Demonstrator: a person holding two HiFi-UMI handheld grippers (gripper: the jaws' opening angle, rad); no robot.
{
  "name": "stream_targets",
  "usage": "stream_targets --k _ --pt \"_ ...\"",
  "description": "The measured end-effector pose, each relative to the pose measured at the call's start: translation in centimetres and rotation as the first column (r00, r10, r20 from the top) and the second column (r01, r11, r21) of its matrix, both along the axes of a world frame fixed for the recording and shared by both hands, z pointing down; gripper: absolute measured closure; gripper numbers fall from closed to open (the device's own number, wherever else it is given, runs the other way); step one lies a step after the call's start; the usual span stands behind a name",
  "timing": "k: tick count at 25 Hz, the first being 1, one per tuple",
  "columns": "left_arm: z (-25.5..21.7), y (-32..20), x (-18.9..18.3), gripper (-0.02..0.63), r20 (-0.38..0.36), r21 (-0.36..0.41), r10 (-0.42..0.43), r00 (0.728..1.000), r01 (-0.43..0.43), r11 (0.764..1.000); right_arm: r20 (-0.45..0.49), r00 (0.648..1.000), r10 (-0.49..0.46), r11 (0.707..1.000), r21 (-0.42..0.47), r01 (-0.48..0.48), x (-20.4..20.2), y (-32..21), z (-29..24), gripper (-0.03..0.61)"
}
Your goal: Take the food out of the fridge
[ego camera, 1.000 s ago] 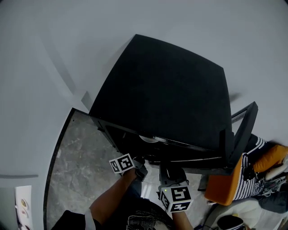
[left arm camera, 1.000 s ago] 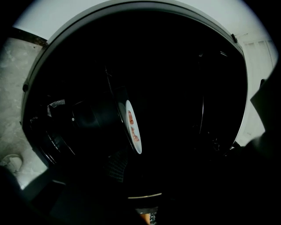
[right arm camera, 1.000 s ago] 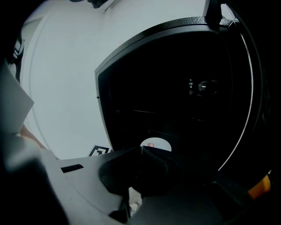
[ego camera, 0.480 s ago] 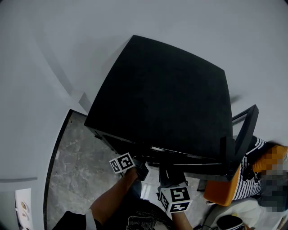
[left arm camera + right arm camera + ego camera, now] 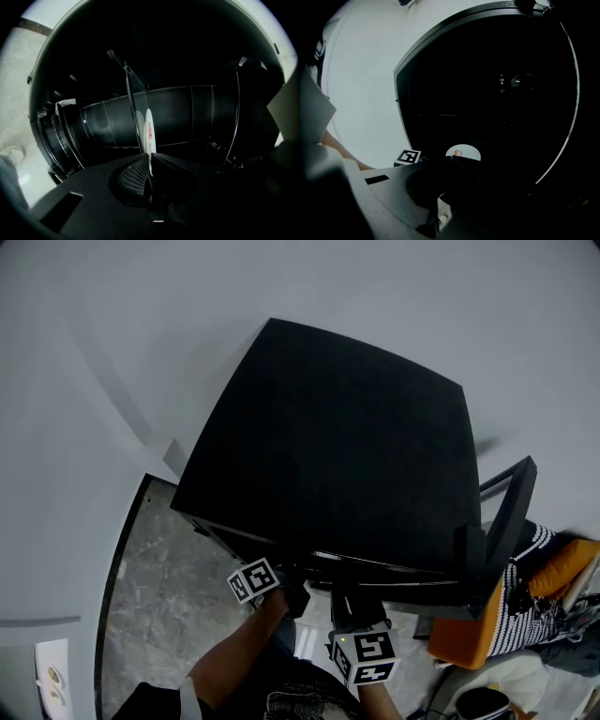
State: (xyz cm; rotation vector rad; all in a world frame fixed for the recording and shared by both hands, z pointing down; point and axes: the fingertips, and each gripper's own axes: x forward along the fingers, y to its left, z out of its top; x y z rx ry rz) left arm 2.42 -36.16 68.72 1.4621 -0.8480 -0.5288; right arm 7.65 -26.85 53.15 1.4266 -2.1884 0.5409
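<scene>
The black fridge (image 5: 337,446) stands open, its door (image 5: 511,512) swung out to the right. Inside, a white plate (image 5: 149,133) shows edge-on with something reddish on it. My left gripper (image 5: 150,165) reaches into the fridge; its jaws have just been closing and now pinch the plate's near rim. In the right gripper view the same plate (image 5: 463,153) shows as a pale disc with a reddish bit of food, beside the left gripper's marker cube (image 5: 408,157). My right gripper (image 5: 457,161) hovers at the opening, its jaws too dark to read.
Both marker cubes (image 5: 253,580) (image 5: 366,655) show below the fridge top, which hides the jaws in the head view. An orange seat (image 5: 464,634) with striped cloth (image 5: 525,587) stands right of the door. Grey marbled floor (image 5: 159,596) lies at left.
The head view has tilted, so the fridge top now covers the plate rim that showed in the opening a second ago. Both marker cubes have stayed nearly in place.
</scene>
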Motion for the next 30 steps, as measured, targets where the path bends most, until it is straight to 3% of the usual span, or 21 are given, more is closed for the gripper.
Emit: stream_targets --k 5,25,28,30 --pt "-0.5 0.2 0.0 0.594 -0.049 0.009 -0.01 0.999 0.01 1.0 0.003 1.0 0.006 1.0 0.0 -0.006 0.3 0.3 -0.1 0.557" --pt "-5.8 5.1 -1.3 0.594 -0.112 0.109 -0.056 0.992 0.069 0.992 0.044 0.999 -0.005 0.999 0.044 0.003 0.7 4.6 -2.0 0.557" --pt "-8.7 6.1 -1.1 0.595 -0.215 0.155 -0.067 0.974 0.101 0.983 0.055 0.998 -0.004 0.998 0.059 0.0 0.8 5.4 -2.5 0.557" --pt "-9.9 6.9 -1.2 0.594 -0.235 0.171 -0.068 0.97 0.11 0.979 0.06 0.998 -0.007 0.998 0.068 0.003 0.6 6.0 -2.8 0.557"
